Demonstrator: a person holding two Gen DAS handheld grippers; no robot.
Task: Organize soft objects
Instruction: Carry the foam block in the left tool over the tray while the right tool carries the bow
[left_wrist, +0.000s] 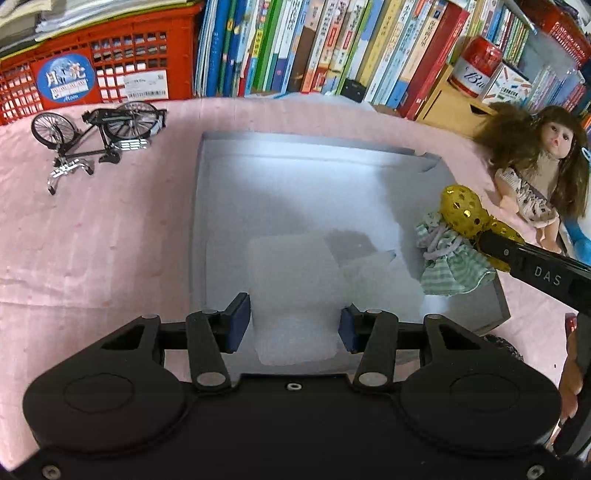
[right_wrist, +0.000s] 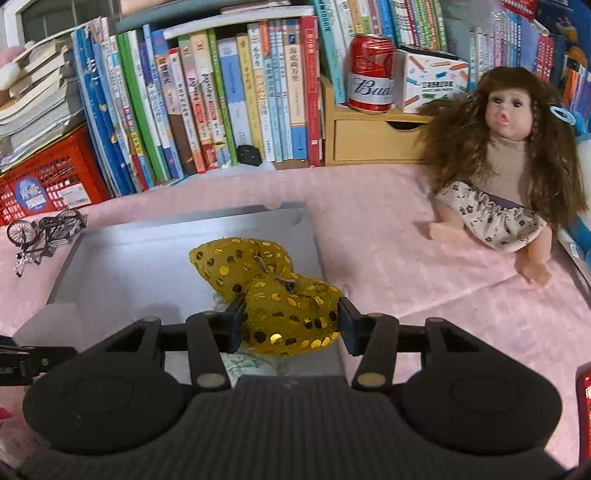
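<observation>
1. Right wrist view: the right gripper (right_wrist: 291, 320) has its jaws clenched on a yellow sequinned fabric bow (right_wrist: 266, 288), held over the near right corner of the shallow grey cardboard box (right_wrist: 122, 254).
2. A green striped doll dress (left_wrist: 448, 254) hangs beneath the bow, seemingly attached to it, and in the left wrist view it drapes at the box's right wall.
3. The left gripper (left_wrist: 294, 325) hovers over the box's near edge, jaws released and grasping nothing; a white foam sheet (left_wrist: 291, 295) lies on the box floor below them.
4. The step in hand looks like placing the soft bundle into the box. The next move calls for carrying it left, inward past the right wall, lowering it, then letting the jaws part.
5. The box interior offers wide open room; its low walls are the edges to clear.
6. A brown-haired doll in a floral dress (right_wrist: 506, 177) sits right of the box on the pink cloth-covered tabletop (right_wrist: 406, 258), probably next to collect.
7. A black metal model bicycle (left_wrist: 96, 136) stands left of the box, well apart from the gripper's path.
</observation>
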